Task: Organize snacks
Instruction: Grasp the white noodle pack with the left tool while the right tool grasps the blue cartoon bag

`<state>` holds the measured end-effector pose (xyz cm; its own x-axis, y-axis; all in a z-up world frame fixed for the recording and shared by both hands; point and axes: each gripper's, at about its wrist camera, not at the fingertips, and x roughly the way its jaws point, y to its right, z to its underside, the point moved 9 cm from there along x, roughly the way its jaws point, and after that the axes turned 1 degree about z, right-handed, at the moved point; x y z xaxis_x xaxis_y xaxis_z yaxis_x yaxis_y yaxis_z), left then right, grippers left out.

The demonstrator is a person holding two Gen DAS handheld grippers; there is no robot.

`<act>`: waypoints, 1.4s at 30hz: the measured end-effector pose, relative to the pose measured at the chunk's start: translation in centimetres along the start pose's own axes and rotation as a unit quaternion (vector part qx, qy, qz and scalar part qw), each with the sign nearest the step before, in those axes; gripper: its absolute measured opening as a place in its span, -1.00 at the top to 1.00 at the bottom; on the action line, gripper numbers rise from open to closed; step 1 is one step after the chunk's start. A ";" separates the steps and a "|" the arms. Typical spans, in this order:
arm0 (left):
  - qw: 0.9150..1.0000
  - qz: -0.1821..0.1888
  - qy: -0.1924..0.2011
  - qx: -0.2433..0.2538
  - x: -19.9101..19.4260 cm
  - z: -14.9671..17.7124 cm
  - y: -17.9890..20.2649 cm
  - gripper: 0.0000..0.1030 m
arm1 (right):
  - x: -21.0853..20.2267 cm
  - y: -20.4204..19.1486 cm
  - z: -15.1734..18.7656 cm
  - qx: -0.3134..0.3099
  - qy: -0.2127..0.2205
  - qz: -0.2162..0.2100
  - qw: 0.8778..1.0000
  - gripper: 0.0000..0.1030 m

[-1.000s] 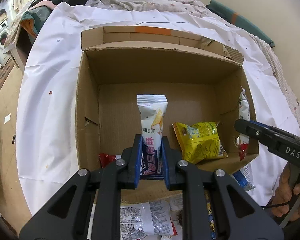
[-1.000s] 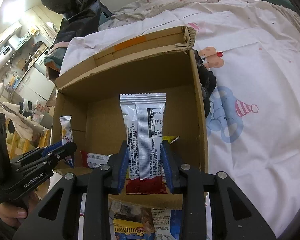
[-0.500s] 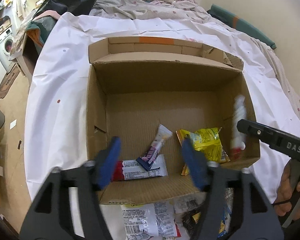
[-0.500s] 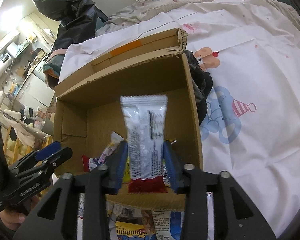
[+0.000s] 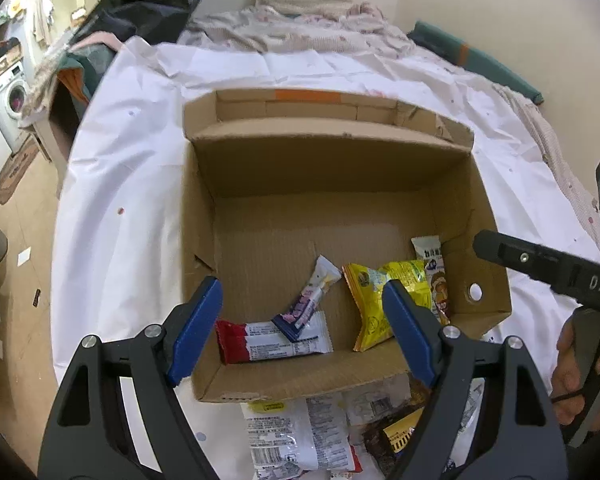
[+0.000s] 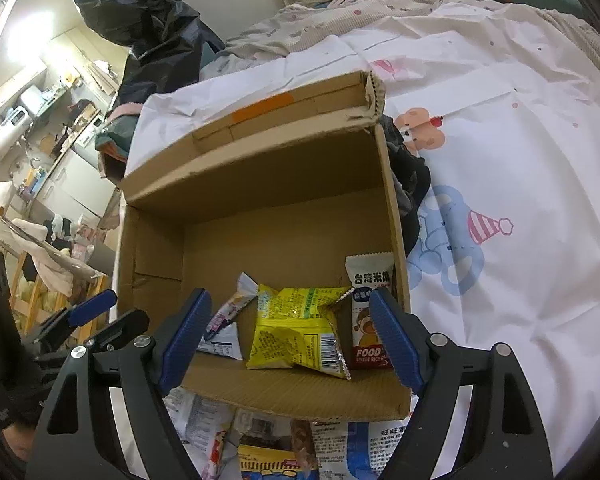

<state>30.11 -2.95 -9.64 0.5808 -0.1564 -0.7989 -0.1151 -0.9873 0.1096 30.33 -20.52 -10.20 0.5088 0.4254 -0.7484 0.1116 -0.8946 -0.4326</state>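
Observation:
An open cardboard box (image 5: pixel 328 168) (image 6: pixel 260 184) sits on a white sheet. Inside lie a red-and-white bar (image 5: pixel 272 342), a slim white-and-purple packet (image 5: pixel 310 298) (image 6: pixel 230 310), a yellow bag (image 5: pixel 384 296) (image 6: pixel 300 326) and a white-and-red rice-snack packet (image 5: pixel 434 276) (image 6: pixel 370 300) against the right wall. My left gripper (image 5: pixel 302 328) is open and empty above the box's near edge. My right gripper (image 6: pixel 290 338) is open and empty above the near right corner.
Several loose snack packets (image 5: pixel 300 436) (image 6: pixel 268 440) lie on the sheet in front of the box. The right gripper's body (image 5: pixel 548 268) shows at the right of the left wrist view. Dark clothing (image 6: pixel 408 188) lies beside the box's right wall. Bedding (image 5: pixel 300 32) lies behind.
Both grippers opened and pulled back. The white-and-purple packet dropped from the left gripper into the box; the white-and-red packet dropped from the right gripper against the right wall.

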 end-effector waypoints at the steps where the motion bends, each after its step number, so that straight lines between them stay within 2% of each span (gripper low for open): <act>1: 1.000 0.000 0.007 -0.005 -0.5 -0.1 -0.2 -0.54 | -0.3 -0.1 0.0 0.001 0.003 -0.003 1.000 -0.62; 5: 1.000 -0.005 0.020 -0.013 -1.8 -0.2 -0.9 -0.55 | -1.9 -0.8 0.0 -0.005 0.018 -0.009 1.000 -0.62; 10: 0.999 -0.028 0.042 -0.019 -4.2 0.1 -2.2 -0.78 | -3.9 -1.2 0.8 -0.003 0.026 -0.017 1.000 -0.62; 11: 0.998 -0.032 0.042 -0.021 -4.5 0.4 -2.6 -0.83 | -4.2 -1.2 0.9 -0.004 0.027 -0.017 0.999 -0.62; 18: 0.998 -0.030 0.026 -0.038 -6.3 3.2 -3.8 -0.83 | -5.6 -0.9 3.0 0.000 0.019 -0.016 1.000 -0.62; 24: 0.997 -0.036 -0.006 -0.066 -7.0 6.3 -5.0 -0.83 | -6.5 -1.2 5.8 0.003 0.000 -0.016 1.000 -0.62; 28: 0.994 -0.056 -0.028 -0.092 -6.5 8.2 -6.5 -0.83 | -7.4 -1.3 7.8 0.010 -0.006 -0.019 1.000 -0.62; 33: 0.988 -0.071 -0.047 -0.130 -5.3 9.5 -8.4 -0.83 | -6.3 0.4 9.7 0.054 -0.032 -0.018 0.998 -0.62; 37: 0.985 -0.081 -0.070 -0.136 -3.6 10.3 -8.5 -0.83 | -5.5 1.4 10.0 0.071 -0.043 -0.008 0.997 -0.62; 42: 0.986 -0.056 -0.117 -0.107 -0.5 11.6 -5.5 -0.83 | -5.0 2.1 10.1 0.086 -0.049 -0.003 0.995 -0.62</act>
<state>21.10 2.88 -16.72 0.3754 -0.0608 -0.9249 0.1256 -0.9853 0.1158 19.37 -23.13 -12.45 0.4225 0.4494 -0.7871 -0.0381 -0.8589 -0.5108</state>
